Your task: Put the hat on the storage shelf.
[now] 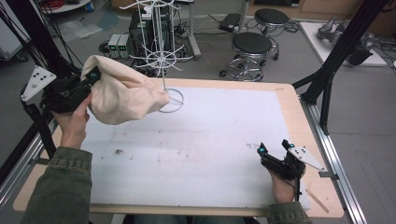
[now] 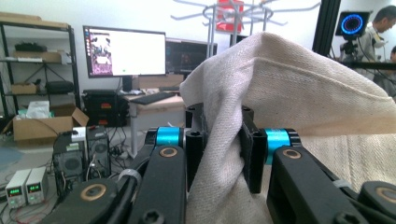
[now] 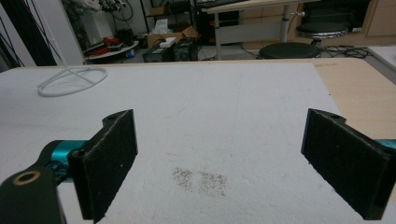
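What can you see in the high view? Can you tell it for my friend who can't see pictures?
The left gripper holds a cream cloth bag up in the air, next to a white wire rack at the back of the white table. The right gripper rests open near the front right.

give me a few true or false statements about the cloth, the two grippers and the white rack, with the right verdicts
1. The left gripper is shut on the cream cloth. True.
2. The cloth lies flat on the white mat. False: it is held up in the air above the mat's far left corner.
3. The right gripper holds a fold of the cloth. False: its jaws stand wide apart with nothing between them.
4. The white wire rack stands at the far edge of the mat, with its ring base on it. True.
5. The right gripper is low at the mat's near right corner. True.
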### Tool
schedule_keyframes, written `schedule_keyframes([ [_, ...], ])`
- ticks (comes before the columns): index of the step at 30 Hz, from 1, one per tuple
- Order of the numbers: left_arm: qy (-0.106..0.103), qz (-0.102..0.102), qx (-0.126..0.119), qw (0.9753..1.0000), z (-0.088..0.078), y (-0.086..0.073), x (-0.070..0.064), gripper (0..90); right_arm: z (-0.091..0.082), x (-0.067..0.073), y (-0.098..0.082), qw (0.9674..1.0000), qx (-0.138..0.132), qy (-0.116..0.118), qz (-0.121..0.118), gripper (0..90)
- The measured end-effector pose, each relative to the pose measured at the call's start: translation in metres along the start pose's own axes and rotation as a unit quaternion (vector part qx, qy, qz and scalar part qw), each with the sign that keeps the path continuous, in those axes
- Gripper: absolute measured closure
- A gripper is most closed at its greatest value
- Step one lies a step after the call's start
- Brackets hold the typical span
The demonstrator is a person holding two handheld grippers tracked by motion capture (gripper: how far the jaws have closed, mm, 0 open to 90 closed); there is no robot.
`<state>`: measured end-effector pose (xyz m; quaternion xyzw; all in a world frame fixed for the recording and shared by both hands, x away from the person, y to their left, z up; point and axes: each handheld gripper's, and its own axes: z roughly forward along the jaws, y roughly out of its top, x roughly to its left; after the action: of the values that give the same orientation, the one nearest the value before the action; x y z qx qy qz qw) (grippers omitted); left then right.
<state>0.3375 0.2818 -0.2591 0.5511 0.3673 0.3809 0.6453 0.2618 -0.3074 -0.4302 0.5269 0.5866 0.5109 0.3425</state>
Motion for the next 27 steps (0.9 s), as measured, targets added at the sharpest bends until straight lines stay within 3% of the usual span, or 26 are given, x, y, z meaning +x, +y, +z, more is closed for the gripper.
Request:
schedule_keyframes([
  [5, 0.001, 0.001, -0.014, 0.9999, 0.005, 0.014, -0.002, 75.9, 0.0, 0.0, 0.0, 1.0, -0.001, 0.001, -0.002, 9.7],
  [7, -0.005, -0.012, -0.026, 0.9996, 0.009, 0.023, -0.003, 75.8, 0.001, 0.0, 0.0, 1.0, -0.001, 0.001, -0.002, 9.7],
  [10, -0.006, -0.013, -0.035, 0.9993, 0.011, 0.028, -0.005, 75.8, 0.0, 0.0, 0.0, 1.0, -0.001, 0.001, -0.001, 9.7],
  [15, 0.004, -0.009, -0.052, 0.9986, 0.018, 0.04, -0.01, 75.8, 0.0, -0.001, 0.0, 1.0, -0.003, 0.002, 0.0, 9.7],
  [27, 0.011, -0.029, -0.105, 0.994, 0.042, 0.076, -0.012, 75.9, -0.001, -0.002, -0.001, 1.0, -0.001, 0.004, 0.003, 9.7],
])
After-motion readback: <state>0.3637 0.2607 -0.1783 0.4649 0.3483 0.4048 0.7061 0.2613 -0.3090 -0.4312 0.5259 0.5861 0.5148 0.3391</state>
